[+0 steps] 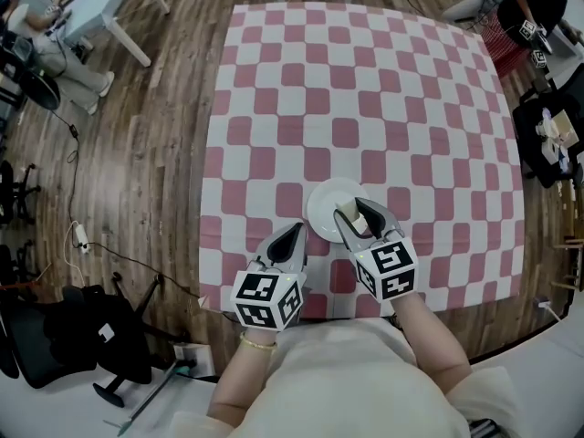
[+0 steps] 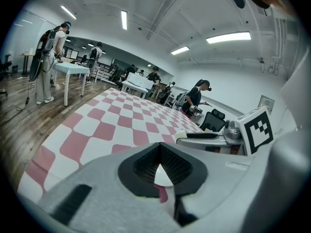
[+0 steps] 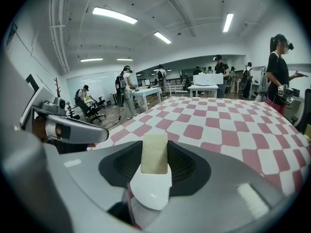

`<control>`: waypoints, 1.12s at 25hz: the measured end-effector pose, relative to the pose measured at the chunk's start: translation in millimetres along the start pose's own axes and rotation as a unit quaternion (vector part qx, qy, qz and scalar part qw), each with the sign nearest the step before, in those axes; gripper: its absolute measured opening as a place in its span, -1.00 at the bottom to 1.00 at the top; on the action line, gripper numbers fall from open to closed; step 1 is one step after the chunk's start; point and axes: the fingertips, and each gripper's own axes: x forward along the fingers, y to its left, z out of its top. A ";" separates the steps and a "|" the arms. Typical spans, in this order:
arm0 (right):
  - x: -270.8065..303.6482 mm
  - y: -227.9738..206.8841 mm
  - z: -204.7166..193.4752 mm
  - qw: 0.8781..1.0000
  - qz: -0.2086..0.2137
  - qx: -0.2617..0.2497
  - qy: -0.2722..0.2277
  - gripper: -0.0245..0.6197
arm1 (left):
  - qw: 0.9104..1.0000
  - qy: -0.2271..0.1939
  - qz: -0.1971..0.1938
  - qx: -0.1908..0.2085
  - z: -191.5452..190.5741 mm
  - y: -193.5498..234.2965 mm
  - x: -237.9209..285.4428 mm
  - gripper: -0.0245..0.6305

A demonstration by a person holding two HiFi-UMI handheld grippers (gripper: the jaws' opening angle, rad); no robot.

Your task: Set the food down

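One pale food slab [image 3: 154,153] is pinched by the right tool [image 1: 354,217] over the white plate [image 1: 321,206]; it is best lowered flat before release. The left tool [image 1: 295,234] is pressed together, empty.

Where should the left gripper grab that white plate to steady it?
Probably the rim of the white plate at its left edge, coming in low from where the left gripper sits. It lies flat on the checked cloth, so only the thin rim gives the fingers purchase. The right gripper holds the pale food piece over the near right part, so that side is taken.
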 end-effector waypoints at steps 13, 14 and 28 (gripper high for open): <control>23.2 -6.8 -21.0 0.999 0.000 -0.007 0.049 -0.40 | 1.000 0.021 -0.005 -0.004 -10.8 2.7 17.2 -0.93; 24.8 -7.1 -23.0 0.999 0.000 -0.008 0.053 -0.40 | 1.000 0.021 -0.005 -0.004 -11.2 2.9 18.4 -0.93; 45.2 -12.7 -55.3 0.994 -0.003 -0.012 0.110 -0.40 | 0.999 0.039 -0.003 -0.011 -25.1 5.8 32.1 -0.93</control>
